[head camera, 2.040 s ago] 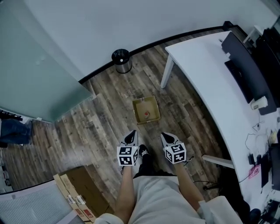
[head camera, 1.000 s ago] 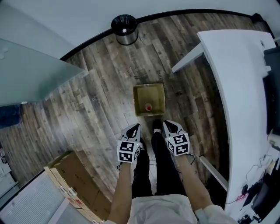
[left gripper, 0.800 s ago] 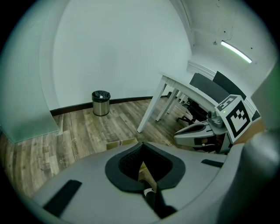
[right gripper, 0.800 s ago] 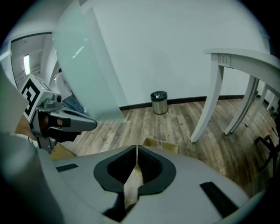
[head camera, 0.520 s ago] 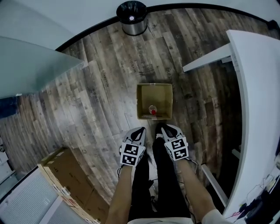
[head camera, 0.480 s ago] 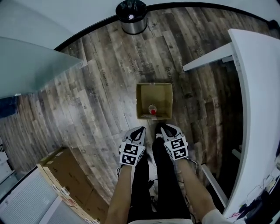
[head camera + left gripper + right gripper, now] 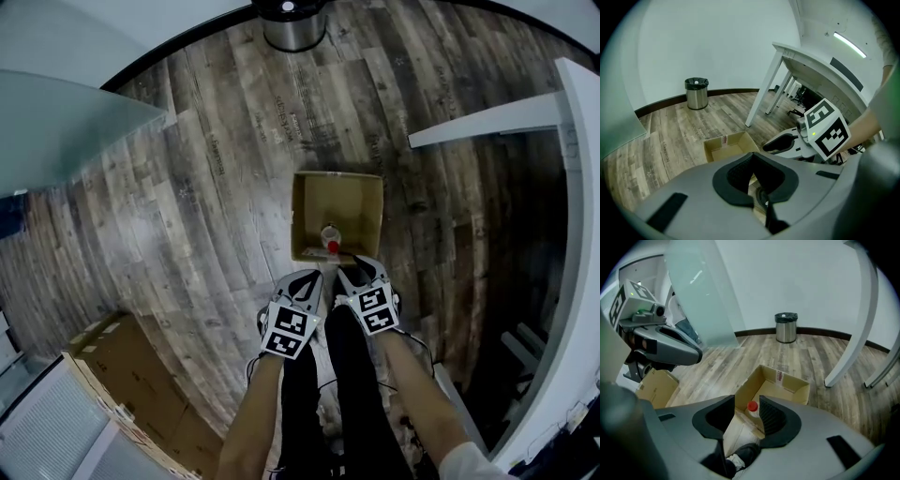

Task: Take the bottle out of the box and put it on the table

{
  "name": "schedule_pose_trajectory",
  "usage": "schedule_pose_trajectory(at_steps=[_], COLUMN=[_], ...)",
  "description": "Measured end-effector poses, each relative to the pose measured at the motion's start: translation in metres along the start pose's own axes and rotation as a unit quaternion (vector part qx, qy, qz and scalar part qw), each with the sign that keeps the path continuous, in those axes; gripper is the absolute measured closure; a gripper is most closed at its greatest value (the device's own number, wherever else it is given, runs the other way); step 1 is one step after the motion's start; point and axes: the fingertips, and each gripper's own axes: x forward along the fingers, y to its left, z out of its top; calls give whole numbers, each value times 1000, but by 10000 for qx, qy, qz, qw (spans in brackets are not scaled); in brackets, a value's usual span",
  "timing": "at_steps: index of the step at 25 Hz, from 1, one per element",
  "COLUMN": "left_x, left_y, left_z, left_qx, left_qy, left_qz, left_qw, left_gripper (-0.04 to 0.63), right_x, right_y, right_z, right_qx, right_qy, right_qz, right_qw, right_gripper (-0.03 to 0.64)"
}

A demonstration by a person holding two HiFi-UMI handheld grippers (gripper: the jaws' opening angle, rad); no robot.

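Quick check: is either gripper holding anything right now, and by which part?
Nothing is held. The right gripper's fingers are opening, aimed at the bottle, which stands untouched in the box; the left gripper is shut and empty.

Wood-plank floor meets a white wall (steel bin there), white table alongside.

Left claw and right claw: grey plastic shells, black ribbed pads. Left cube and right cube carry black-white square markers; green light beside right cube. Black trousers, dark shoe with white trim, light sleeve.
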Motion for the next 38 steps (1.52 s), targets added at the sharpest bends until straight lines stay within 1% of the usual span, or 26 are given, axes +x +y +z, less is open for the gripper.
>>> schedule_pose_trajectory(at_steps=[5, 9, 13, 17, 19, 21, 23, 27, 35, 38], left_x=[23, 29, 31, 39, 41, 43, 45, 40, 25, 17], left_y=[21, 33, 43, 47, 48, 49, 51, 56, 48, 40], left_z=[-22, -32, -42, -56, -60, -62, -65, -72, -58, -44], left_qx=[-18, -10, -28, -131, -151, -213, -292, -330, -274, -127], left_qy=[71, 54, -22, -50, -66, -137, -195, -193, -224, -277], left_qz=[-10, 4, 4, 10, 8, 16, 35, 87, 40, -18], left_qw=[10000, 10000, 10000, 9999, 9999, 9997, 9994, 9992, 9994, 9995], left_gripper=[580, 580, 580, 580, 580, 580, 580, 580, 580, 580], right_x=[55, 90, 120, 141, 145, 145, 145, 146, 121, 107], right_y=[-6, -8, -10, -15, -18, -22, -24, -17, -8, -2], right_z=[-14, -29, -38, -46, -48, -49, -48, -47, -29, -19], right_qx=[-504, -952, -1142, -1519, -1557, -1619, -1666, -1697, -1712, -1743], right_qy=[320, 483, 600, 744, 765, 772, 764, 735, 490, 374], right_qz=[-59, -189, -308, -439, -454, -426, -431, -443, -413, -361], right_qw=[9982, 9941, 9912, 9846, 9838, 9829, 9821, 9818, 9832, 9833], right_gripper=[371, 362, 361, 362, 364, 388, 396, 409, 420, 423])
